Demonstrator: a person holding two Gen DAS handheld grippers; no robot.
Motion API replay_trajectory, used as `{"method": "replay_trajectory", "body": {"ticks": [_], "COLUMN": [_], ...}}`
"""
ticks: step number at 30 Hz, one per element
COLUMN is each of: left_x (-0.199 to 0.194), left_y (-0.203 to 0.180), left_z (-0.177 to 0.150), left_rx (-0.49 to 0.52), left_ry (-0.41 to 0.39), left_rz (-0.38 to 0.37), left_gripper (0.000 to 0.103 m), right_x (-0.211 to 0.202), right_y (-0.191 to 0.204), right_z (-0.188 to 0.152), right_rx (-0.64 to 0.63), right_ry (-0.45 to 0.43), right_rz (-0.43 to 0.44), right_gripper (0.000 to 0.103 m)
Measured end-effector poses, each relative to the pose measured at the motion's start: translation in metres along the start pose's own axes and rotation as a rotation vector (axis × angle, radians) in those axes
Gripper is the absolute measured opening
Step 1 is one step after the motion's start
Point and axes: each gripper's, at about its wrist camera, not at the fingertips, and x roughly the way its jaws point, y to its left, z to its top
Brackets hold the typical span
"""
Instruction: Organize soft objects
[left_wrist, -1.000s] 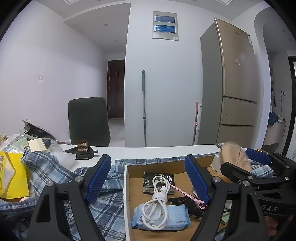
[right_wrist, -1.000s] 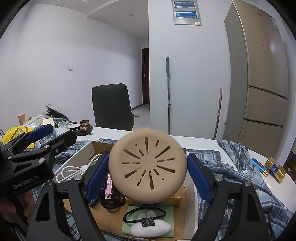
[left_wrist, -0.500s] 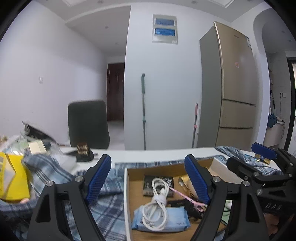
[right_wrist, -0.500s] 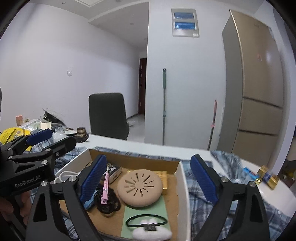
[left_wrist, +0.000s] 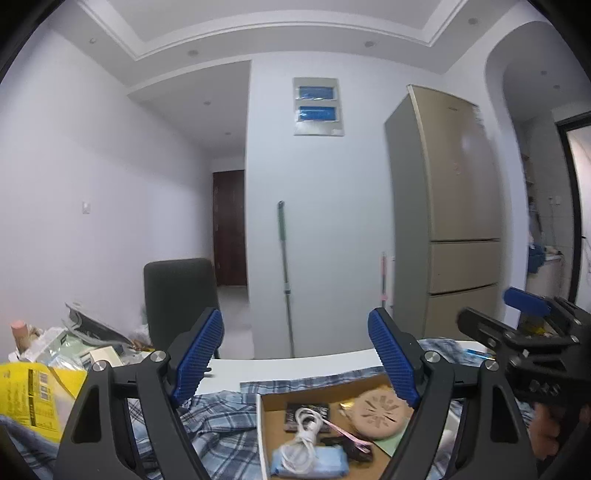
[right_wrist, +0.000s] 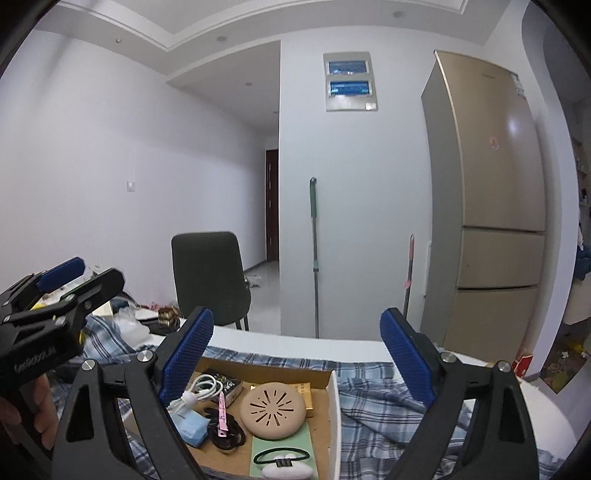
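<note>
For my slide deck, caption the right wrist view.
Open right hand-held gripper above cardboard box holding round beige slotted pad.

Both grippers were held side by side and pointed roughly level toward the far wall. The left gripper (left_wrist: 295, 354) had its two blue-padded fingers (left_wrist: 199, 350) spread wide with nothing between them. The right gripper (right_wrist: 297, 354) likewise stood with its fingers (right_wrist: 406, 358) wide apart, gripping nothing. In the right wrist view the left gripper's black body showed at the left edge, with part of the person's hand (right_wrist: 35, 417) wrapped around its handle. In the left wrist view the right gripper's body appeared at the right edge, the holding hand (left_wrist: 550, 432) partly visible beneath it.
</note>
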Motion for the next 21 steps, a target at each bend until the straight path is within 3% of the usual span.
{"method": "replay_trajectory", "body": {"ticks": [7,13,21], "left_x": [-0.057,-0.094,-0.097], "left_y": [-0.008,-0.024,-0.027], "left_z": [0.004,-0.013,-0.04], "left_rx": [-0.036,0.027,-0.004], "left_ry": [0.04,0.012,0.056], "left_rz": [-0.028,-0.032,-0.046], "left_gripper": [0.083,0.083,0.083], "right_x": [-0.054,-0.089,-0.096], "right_y": [0.0,0.001,0.008], "right_z": [0.01,-0.002,-0.035], "right_rx": [-0.005,0.028,0.006], "right_ry": [-0.025,-0.024,0.019], "right_rz": [0.02,0.029,0.01], "right_gripper": [0.091,0.091,0.092]}}
